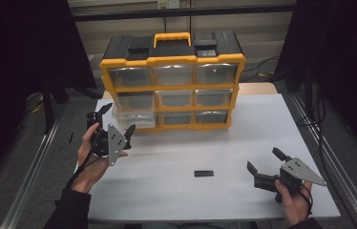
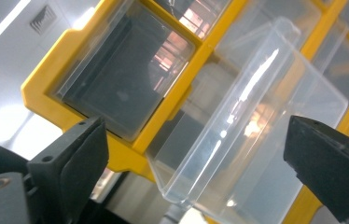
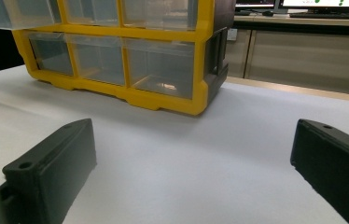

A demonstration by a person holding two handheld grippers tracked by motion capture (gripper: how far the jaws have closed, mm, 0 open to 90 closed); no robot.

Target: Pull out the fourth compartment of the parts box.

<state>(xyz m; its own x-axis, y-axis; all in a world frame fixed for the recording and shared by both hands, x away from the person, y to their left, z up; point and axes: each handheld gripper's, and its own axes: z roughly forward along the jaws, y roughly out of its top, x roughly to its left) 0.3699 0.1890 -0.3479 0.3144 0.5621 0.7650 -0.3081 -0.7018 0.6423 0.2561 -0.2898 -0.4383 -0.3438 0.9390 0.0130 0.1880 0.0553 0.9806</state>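
**Left tongs open at a pulled-out drawer; right tongs open over the bench**

A yellow drawer cabinet (image 1: 173,90) with a black top and nine clear drawers stands at the far middle of the white bench (image 1: 243,129). On its left column, a clear drawer (image 1: 133,116) juts forward out of the cabinet front, toward the person.

The left tongs (image 1: 118,120) sit just in front of the cabinet's lower-left corner, held in the left hand (image 1: 92,157), jaws spread wide. In the left gripper view the pulled-out drawer (image 2: 252,126) lies between the two jaws, neither jaw touching it; the drawer looks empty.

A small black block (image 1: 204,173) lies flat on the bench well in front of the cabinet, roughly below its middle column, apart from both tongs.

The right tongs (image 1: 265,160) are well in front of the cabinet's right end, near the bench's near edge, held in the right hand (image 1: 292,195). Their jaws stand wide apart with nothing between them, and the right gripper view shows the cabinet (image 3: 130,56) beyond bare bench.
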